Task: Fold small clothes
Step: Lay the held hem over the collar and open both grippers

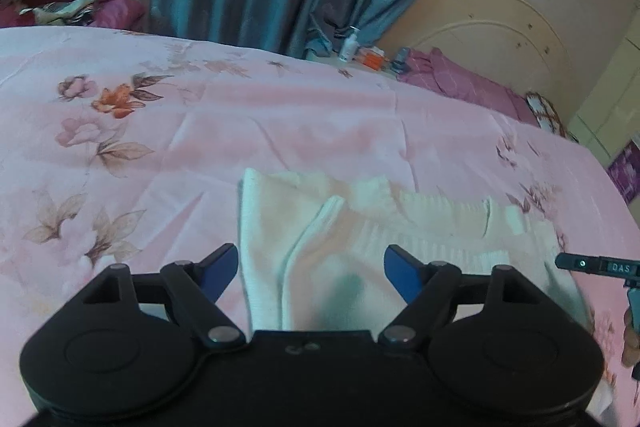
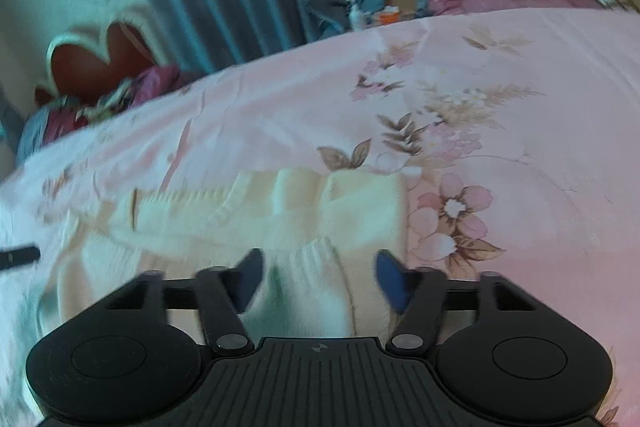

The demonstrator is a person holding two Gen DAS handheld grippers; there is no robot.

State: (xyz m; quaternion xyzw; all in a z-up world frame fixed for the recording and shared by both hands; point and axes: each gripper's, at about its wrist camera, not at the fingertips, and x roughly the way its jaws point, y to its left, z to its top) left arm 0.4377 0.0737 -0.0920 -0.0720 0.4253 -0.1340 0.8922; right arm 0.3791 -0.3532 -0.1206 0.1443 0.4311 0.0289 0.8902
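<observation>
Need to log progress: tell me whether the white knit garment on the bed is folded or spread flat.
Partly folded. The white knit garment shows overlapping layers, with a sleeve lying over its body on the pink bedsheet.

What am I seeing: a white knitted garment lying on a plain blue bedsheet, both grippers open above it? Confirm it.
Wrong on the bedsheet: it is pink with a flower print, as both wrist views show. The white knitted garment does lie on it, with the left gripper and right gripper open above it.

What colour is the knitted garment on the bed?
The knitted garment is cream-white, clearest in the left wrist view.
</observation>
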